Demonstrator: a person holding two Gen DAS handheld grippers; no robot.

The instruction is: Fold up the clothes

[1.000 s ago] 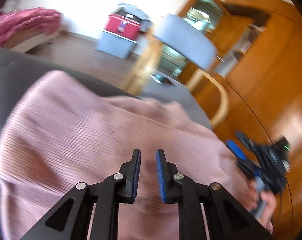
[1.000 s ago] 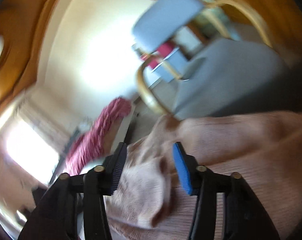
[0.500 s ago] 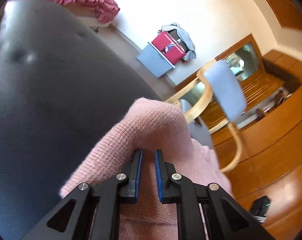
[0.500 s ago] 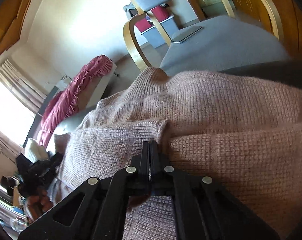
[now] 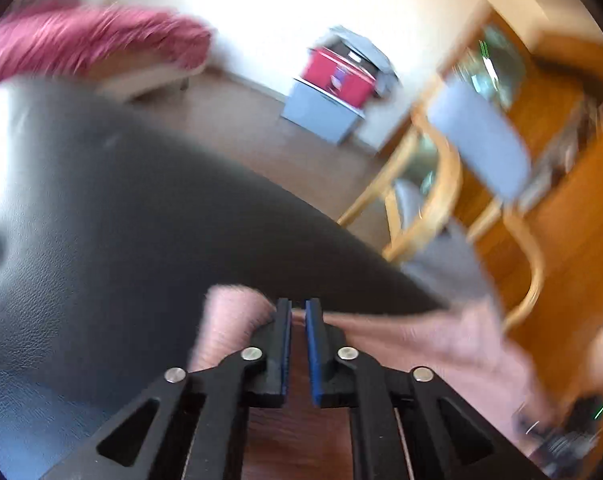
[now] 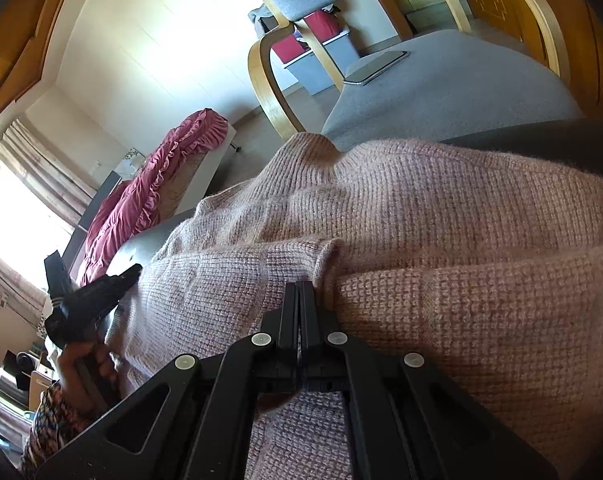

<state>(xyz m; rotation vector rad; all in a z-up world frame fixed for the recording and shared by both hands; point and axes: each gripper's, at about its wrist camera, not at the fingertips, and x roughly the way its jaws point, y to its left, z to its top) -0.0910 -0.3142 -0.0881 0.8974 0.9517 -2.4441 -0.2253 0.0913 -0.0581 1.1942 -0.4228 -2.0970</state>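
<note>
Pink knit sweater (image 6: 441, 240) pinched in right hand-held gripper (image 6: 300, 292).

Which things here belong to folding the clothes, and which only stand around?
For the job: pink knitted sweater; right gripper, shut on the sweater's fold; left gripper, nearly shut at the sweater's edge.

Standing around: grey armchair; red bedspread; red box.

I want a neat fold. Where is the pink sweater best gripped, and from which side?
Grip the pink sweater at the raised fold ridge, coming low from the near side. Elsewhere the knit lies flat on the dark surface, so only this doubled ridge offers the pads something to pinch; the right gripper is shut on it.
</note>
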